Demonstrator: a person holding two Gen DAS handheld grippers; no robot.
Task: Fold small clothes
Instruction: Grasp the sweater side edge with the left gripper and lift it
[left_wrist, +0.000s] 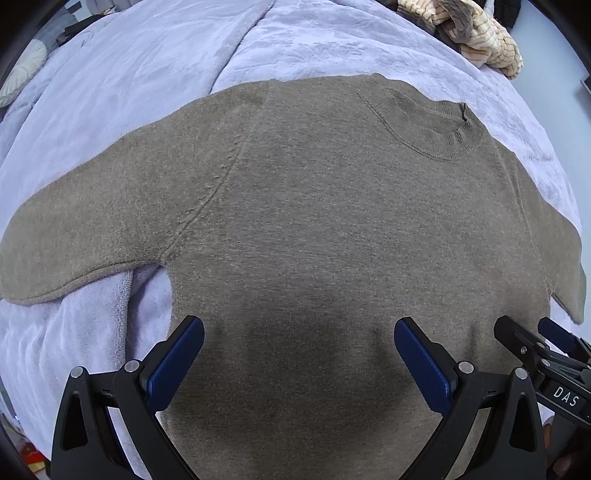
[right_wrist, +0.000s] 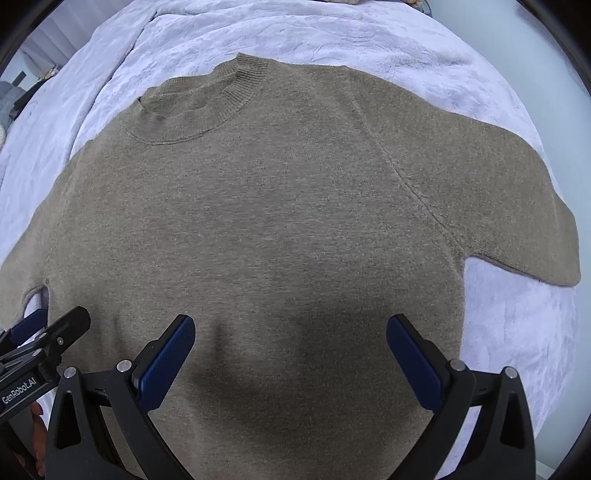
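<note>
Both grippers, left (left_wrist: 299, 354) and right (right_wrist: 290, 352), hang with jaws apart over the lower part of the sweater (left_wrist: 314, 221), which lies flat on the blanket (left_wrist: 147, 66); risk: pads snag fleece with knit, dragging the fold crooked.

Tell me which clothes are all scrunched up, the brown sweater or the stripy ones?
The cream striped clothes, heaped at the far corner of the bed. The brown sweater lies spread flat on the lilac blanket, sleeves out.
</note>
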